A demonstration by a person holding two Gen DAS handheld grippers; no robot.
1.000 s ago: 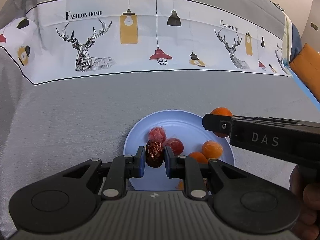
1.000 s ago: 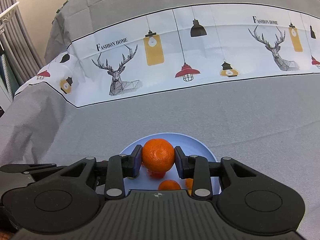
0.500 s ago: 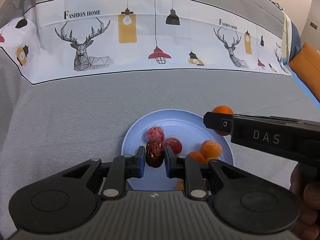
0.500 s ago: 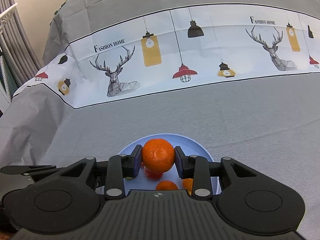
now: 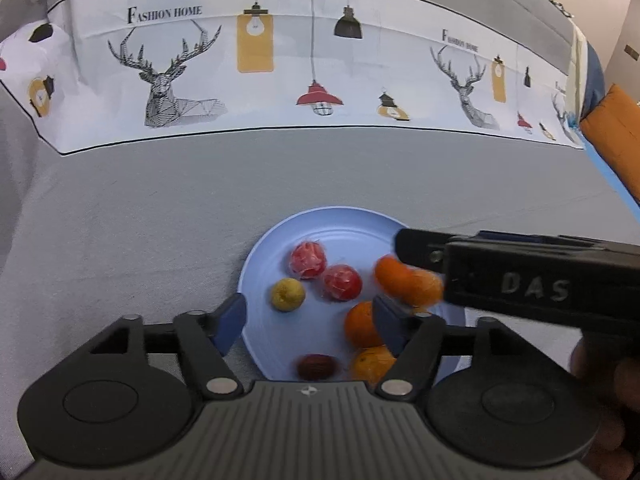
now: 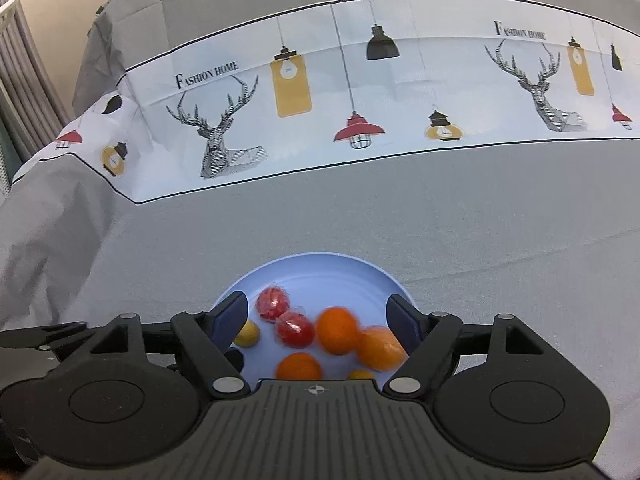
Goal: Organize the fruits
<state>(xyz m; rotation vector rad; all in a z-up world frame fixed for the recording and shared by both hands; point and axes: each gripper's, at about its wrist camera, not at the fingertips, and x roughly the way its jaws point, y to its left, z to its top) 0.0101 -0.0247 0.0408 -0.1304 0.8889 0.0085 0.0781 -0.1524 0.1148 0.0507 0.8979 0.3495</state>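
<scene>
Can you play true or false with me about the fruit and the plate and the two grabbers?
1. The plate is blue. True.
2. The left gripper is squeezing the brown date. False: its jaws have just opened and the date lies on the plate.
3. The right gripper is open. True: its jaws have just opened and nothing is pinched between them.
4. There is a banana on the plate. False: only round fruits, like oranges, two red fruits and a yellow fruit.
5. The cloth has deer pictures. True.
</scene>
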